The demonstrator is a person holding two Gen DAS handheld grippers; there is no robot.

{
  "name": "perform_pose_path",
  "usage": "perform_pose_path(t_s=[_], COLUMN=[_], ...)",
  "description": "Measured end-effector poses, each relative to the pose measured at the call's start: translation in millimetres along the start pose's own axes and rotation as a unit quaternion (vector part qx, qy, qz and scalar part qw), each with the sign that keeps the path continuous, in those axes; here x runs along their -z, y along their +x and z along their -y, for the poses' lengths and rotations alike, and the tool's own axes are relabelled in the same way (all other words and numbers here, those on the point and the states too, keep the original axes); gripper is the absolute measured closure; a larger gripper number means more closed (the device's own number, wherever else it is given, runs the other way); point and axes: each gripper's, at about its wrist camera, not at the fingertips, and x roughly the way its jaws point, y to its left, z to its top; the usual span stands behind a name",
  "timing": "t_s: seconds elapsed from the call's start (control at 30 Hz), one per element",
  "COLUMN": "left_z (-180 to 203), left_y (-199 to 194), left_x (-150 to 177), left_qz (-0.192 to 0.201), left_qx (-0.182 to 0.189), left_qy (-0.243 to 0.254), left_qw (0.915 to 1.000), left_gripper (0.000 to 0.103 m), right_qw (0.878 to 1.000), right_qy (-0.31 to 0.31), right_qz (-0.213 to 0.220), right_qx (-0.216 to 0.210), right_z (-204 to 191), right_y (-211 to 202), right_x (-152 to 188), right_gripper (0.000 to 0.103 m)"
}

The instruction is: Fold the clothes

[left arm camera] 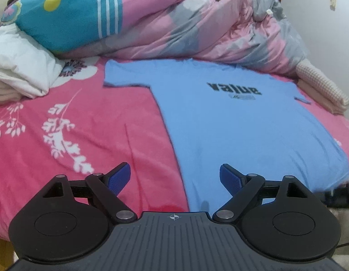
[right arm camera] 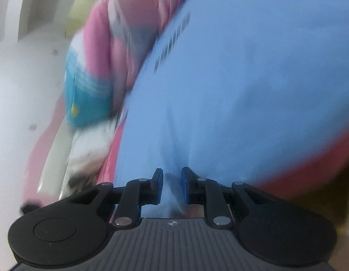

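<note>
left gripper [left arm camera: 175,178] spread, right gripper [right arm camera: 172,186] pinching T-shirt [right arm camera: 242,79]

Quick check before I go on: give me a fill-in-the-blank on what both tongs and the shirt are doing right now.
1. The word printed on the blue shirt is ____.
2. The left tongs stand ____ with nothing between them.
3. The right tongs are closed on the ____.
4. The shirt lies on a ____ sheet with white leaf prints.

Missing words: value; open; shirt; pink
</note>
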Motion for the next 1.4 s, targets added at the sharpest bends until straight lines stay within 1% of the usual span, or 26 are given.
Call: perform_pose_path(t_s=[0.07, 0.17, 0.23, 0.27, 0.33, 0.4, 0.43, 0.47, 0.5, 0.53, 0.57, 0.7, 0.73, 0.8, 0.9, 0.97, 1.0, 1.07, 1.1, 1.17, 1.23, 1.3, 1.37, 1.4], left_z=[3, 6, 9, 9, 10, 8, 6, 3, 1, 0, -1, 0, 2, 3, 0, -6, -9, -15, -18, -24, -29, -32, -34, -35], left_y=[3, 2, 2, 3, 6, 6, 6, 6, 6, 6, 7, 7, 6, 3, -4, -7, -7, -6, -5, -4, -7, -10, -12, -13], left_x=[-1, -1, 0, 1, 3, 5, 5, 5, 5, 5, 3, -1, -1, 1, 5, 9, 10, 11, 11, 11, 12, 13, 14, 15], left_qz=[-0.005, -0.004, -0.003, -0.005, -0.012, -0.017, -0.018, -0.019, -0.021, -0.022, -0.022, -0.018, -0.017, -0.017, -0.018, -0.018, -0.019, -0.022, -0.023, -0.024, -0.018, -0.015, -0.011, -0.01], left_qx=[0.001, 0.008, 0.011, 0.012, 0.009, 0.006, 0.004, 0.003, 0.001, 0.0, 0.0, 0.003, 0.004, 0.002, -0.006, -0.01, -0.012, -0.013, -0.014, -0.016, -0.013, -0.013, -0.011, -0.012], left_qy=[0.0, 0.008, 0.017, 0.02, 0.022, 0.022, 0.021, 0.02, 0.019, 0.019, 0.017, 0.016, 0.017, 0.02, 0.023, 0.02, 0.016, 0.008, 0.003, -0.006, -0.01, -0.012, -0.013, -0.013], left_qw=[1.0, 0.9999, 0.9998, 0.9997, 0.9996, 0.9996, 0.9996, 0.9996, 0.9996, 0.9996, 0.9996, 0.9997, 0.9997, 0.9996, 0.9996, 0.9996, 0.9996, 0.9996, 0.9996, 0.9996, 0.9997, 0.9997, 0.9998, 0.9998], left_gripper=[0.016, 0.016, 0.014, 0.014, 0.014, 0.014, 0.014, 0.013, 0.013, 0.013, 0.013, 0.013, 0.013, 0.013, 0.013, 0.012, 0.012, 0.012, 0.012, 0.012, 0.012, 0.012, 0.011, 0.011], right_qw=[1.0, 0.997, 0.993, 0.992, 0.993, 0.994, 0.996, 0.997, 0.999, 0.999, 0.999, 0.997, 0.996, 0.994, 0.991, 0.989, 0.987, 0.984, 0.982, 0.98, 0.986, 0.991, 0.993, 0.994], right_qy=[-0.015, -0.042, -0.03, -0.016, 0.028, 0.062, 0.068, 0.06, 0.039, 0.019, -0.001, -0.059, -0.074, -0.098, -0.129, -0.146, -0.151, -0.143, -0.145, -0.173, -0.159, -0.124, -0.104, -0.097], right_qz=[-0.011, 0.059, 0.11, 0.124, 0.115, 0.089, 0.064, 0.042, 0.017, 0.012, 0.01, 0.048, 0.049, 0.034, -0.018, -0.033, -0.052, -0.092, -0.111, -0.089, -0.043, 0.003, 0.017, -0.001], right_qx=[0.004, 0.002, 0.002, 0.001, 0.024, 0.0, -0.001, 0.009, 0.028, 0.032, 0.033, -0.028, -0.029, -0.021, -0.004, -0.02, -0.03, -0.049, -0.049, -0.032, -0.036, -0.054, -0.052, -0.044], right_z=[-4, -12, -4, 6, 31, 45, 46, 43, 35, 26, 18, -21, -29, -44, -49, -54, -59, -61, -62, -69, -68, -54, -45, -39], right_y=[-4, -34, -53, -60, -62, -60, -58, -57, -53, -51, -50, -27, -17, 15, 55, 63, 68, 72, 70, 60, 42, 24, 31, 42], right_x=[-1, -26, -45, -53, -55, -38, -29, -23, -20, -23, -27, -73, -80, -85, -59, -30, -17, -3, 3, 1, -13, -29, -30, -25], right_gripper=[0.084, 0.084, 0.084, 0.084, 0.085, 0.086, 0.085, 0.083, 0.083, 0.083, 0.083, 0.083, 0.083, 0.083, 0.084, 0.084, 0.084, 0.084, 0.084, 0.084, 0.084, 0.084, 0.084, 0.084])
